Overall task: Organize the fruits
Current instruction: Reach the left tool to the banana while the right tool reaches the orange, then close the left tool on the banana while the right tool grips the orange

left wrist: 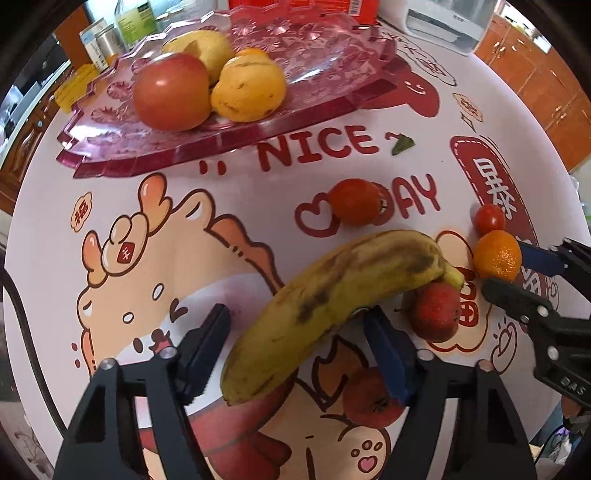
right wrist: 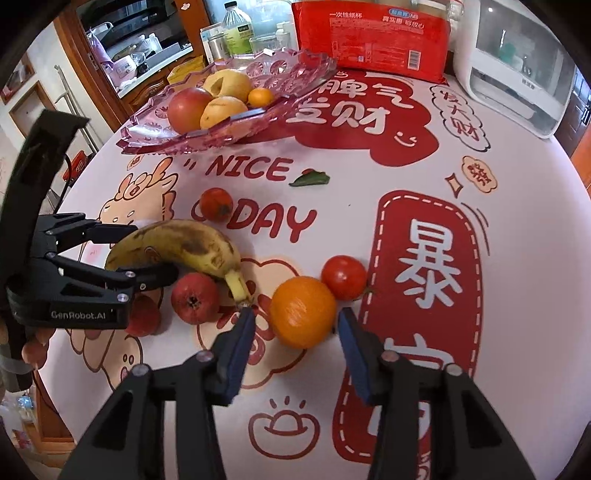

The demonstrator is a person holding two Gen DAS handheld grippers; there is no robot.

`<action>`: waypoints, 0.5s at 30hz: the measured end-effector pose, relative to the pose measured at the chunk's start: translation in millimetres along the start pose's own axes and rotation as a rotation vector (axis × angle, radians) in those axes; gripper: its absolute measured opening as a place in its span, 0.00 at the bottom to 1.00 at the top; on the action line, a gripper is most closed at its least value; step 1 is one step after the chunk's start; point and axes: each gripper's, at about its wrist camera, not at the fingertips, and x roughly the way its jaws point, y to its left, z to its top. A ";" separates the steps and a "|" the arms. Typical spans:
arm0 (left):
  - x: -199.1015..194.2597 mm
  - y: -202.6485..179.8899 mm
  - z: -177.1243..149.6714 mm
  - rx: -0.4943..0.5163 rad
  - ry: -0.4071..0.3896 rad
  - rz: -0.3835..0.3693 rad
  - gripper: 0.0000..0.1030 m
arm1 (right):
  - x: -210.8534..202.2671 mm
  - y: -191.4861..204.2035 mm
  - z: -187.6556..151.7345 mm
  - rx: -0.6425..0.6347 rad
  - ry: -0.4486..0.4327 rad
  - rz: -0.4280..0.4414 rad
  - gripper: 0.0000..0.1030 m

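Observation:
A spotted banana (left wrist: pixel 332 306) lies on the table between the open fingers of my left gripper (left wrist: pixel 295 321); it also shows in the right wrist view (right wrist: pixel 177 247). My right gripper (right wrist: pixel 295 325) is open around an orange (right wrist: pixel 303 312), which also shows in the left wrist view (left wrist: pixel 496 254). A pink glass tray (left wrist: pixel 325 96) at the back holds an apple (left wrist: pixel 171 90), two yellow pears (left wrist: pixel 249 90) and a small orange (right wrist: pixel 260 96). Small red fruits (left wrist: pixel 356 201) (right wrist: pixel 343 277) (right wrist: pixel 194 297) lie loose on the cloth.
The round table has a printed red and white cloth (right wrist: pixel 424 177). A red package (right wrist: pixel 373 37), bottles (right wrist: pixel 236 31) and a white appliance (right wrist: pixel 517 74) stand at the back. A green leaf (right wrist: pixel 310 180) lies mid-table. Another red fruit (left wrist: pixel 373 398) sits under my left gripper.

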 end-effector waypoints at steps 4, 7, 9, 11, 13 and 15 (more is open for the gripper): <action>-0.3 -6.6 -0.3 0.019 -0.013 0.030 0.62 | 4.2 -3.7 1.2 0.035 0.001 0.016 0.36; -2.8 -7.9 -2.8 0.015 -0.021 0.037 0.53 | 4.3 -7.2 1.1 0.062 -0.001 0.033 0.35; -6.3 -6.6 -7.5 0.009 -0.023 0.034 0.46 | 3.8 -8.8 0.1 0.074 -0.004 0.041 0.35; -8.7 -5.2 -11.0 0.002 -0.026 0.032 0.42 | 3.5 -8.6 -0.8 0.080 -0.006 0.044 0.35; -11.3 -3.2 -16.6 -0.010 -0.031 0.025 0.38 | 3.4 -8.5 -1.5 0.086 -0.005 0.051 0.34; -13.6 -0.6 -21.7 -0.031 -0.037 0.010 0.36 | 2.9 -7.5 -2.4 0.087 -0.005 0.054 0.34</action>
